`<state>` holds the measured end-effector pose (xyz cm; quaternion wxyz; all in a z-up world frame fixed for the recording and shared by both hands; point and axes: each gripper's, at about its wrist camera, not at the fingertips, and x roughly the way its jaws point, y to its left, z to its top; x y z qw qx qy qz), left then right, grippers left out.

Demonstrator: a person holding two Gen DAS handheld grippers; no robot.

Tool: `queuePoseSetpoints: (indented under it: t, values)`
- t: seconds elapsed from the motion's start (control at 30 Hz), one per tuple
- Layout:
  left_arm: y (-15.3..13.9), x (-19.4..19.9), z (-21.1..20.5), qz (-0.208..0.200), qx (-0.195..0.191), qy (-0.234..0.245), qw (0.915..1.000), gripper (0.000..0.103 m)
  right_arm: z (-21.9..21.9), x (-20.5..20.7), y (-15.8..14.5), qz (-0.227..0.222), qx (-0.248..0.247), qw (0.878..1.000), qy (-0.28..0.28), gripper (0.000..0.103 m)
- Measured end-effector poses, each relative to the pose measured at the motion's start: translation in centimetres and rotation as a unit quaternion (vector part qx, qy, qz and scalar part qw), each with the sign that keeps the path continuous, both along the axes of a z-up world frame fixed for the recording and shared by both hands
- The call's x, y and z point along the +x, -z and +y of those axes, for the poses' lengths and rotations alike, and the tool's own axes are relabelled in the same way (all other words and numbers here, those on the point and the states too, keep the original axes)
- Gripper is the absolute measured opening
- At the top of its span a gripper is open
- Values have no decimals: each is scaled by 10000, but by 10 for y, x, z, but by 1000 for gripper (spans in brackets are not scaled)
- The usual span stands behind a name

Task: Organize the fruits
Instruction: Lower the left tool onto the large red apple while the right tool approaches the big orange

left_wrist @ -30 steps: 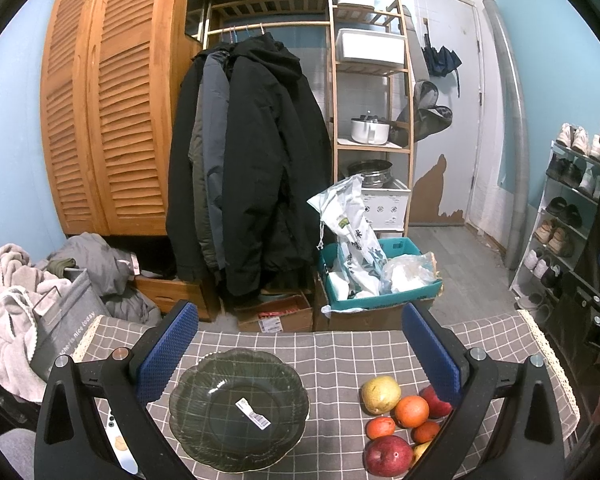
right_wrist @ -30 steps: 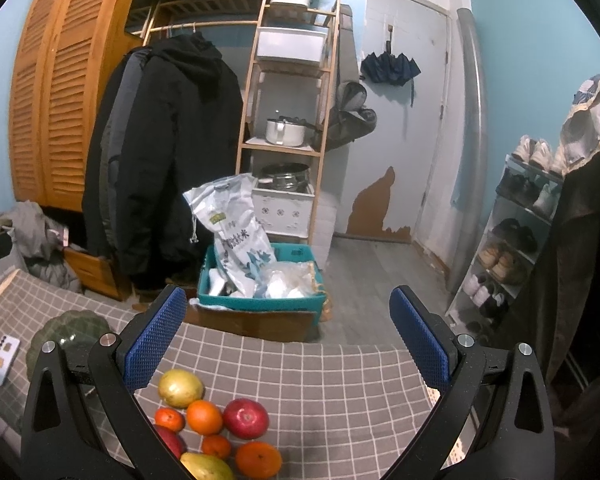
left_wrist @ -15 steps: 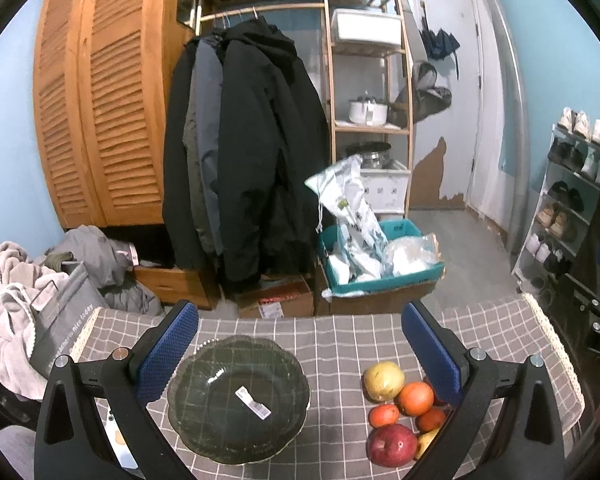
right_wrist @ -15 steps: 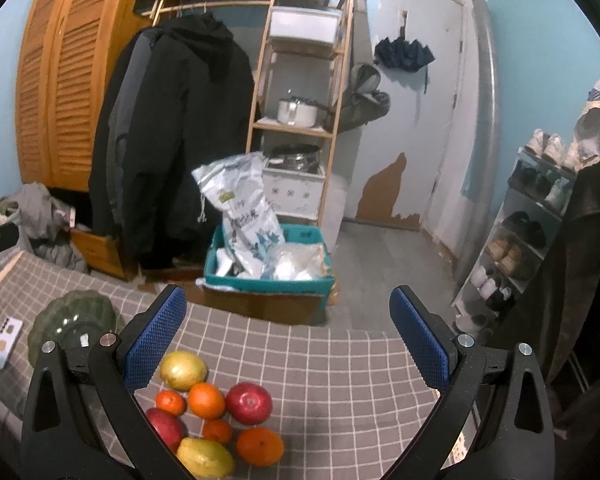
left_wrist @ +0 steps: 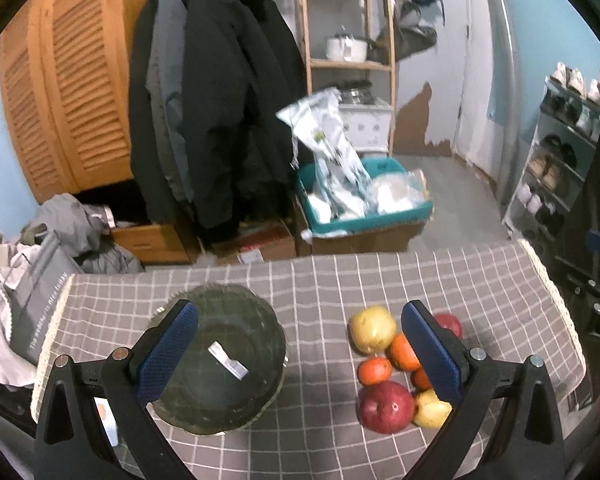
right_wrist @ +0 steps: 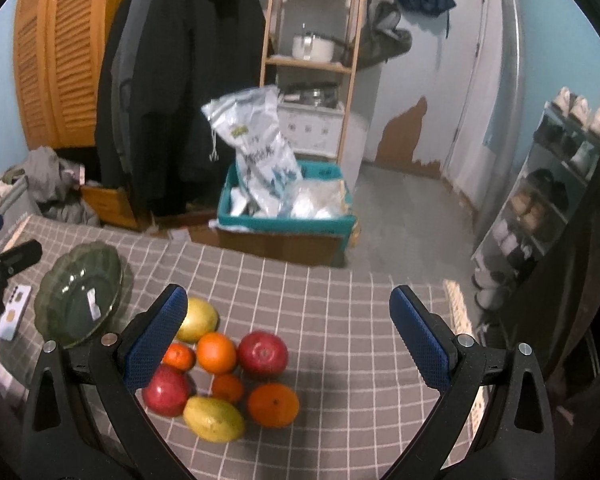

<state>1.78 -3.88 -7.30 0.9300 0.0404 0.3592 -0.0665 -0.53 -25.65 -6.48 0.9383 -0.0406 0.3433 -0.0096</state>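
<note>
Task looks unstarted. Green glass plate (left_wrist: 220,360) sits on the checked tablecloth (left_wrist: 380,280), holding only a label sticker, no fruit. Fruit pile (right_wrist: 220,376) of apples, oranges and yellow fruits lies close right of the plate, all still to move. Left gripper (left_wrist: 300,354) wide open, empty, above the plate. Right gripper (right_wrist: 288,336) wide open, empty, over the pile.

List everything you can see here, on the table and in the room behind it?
Apples: 2, red, in the fruit cluster.
Oranges: 4, orange, same cluster.
Yellow fruits: 2, cluster's near and far ends.
Plate: 1, dark green glass, empty, beside the fruit.
Phone: 1, white, by the plate.
Tablecloth: grey checked.
Coats: dark, hanging.
Bin: teal, holding bags.
Left gripper: open, above plate.
Right gripper: open, above fruit.
</note>
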Motion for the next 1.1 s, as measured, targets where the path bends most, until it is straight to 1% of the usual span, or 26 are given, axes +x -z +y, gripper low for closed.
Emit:
queuePoseSetpoints:
  t: [0.17, 0.3, 0.4, 0.5, 0.67, 0.77, 0.9, 1.1]
  values:
    - [19, 1, -13, 214, 160, 119, 9996, 103, 2, 5, 19, 359, 8, 9994, -30, 99]
    - [36, 4, -20, 522, 54, 235, 9983, 103, 3, 10, 39, 737, 34, 9973, -34, 99]
    - [48, 5, -25, 683, 82, 279, 9972, 103, 1, 15, 56, 1024, 79, 9947, -14, 99]
    - [59, 8, -31, 861, 167, 316, 9956, 103, -2, 20, 72, 1320, 183, 9911, 21, 99]
    - [82, 15, -35, 1214, 123, 365, 9919, 103, -10, 28, 101, 1842, 300, 9824, 94, 99]
    - [100, 20, -38, 1507, 161, 363, 9878, 102, -14, 31, 117, 2086, 309, 9774, 126, 95]
    - [119, 24, -38, 1820, 55, 340, 9827, 102, -18, 36, 137, 2360, 394, 9708, 136, 95]
    - [134, 25, -43, 2036, 38, 360, 9784, 102, -18, 41, 162, 2721, 482, 9611, 42, 93]
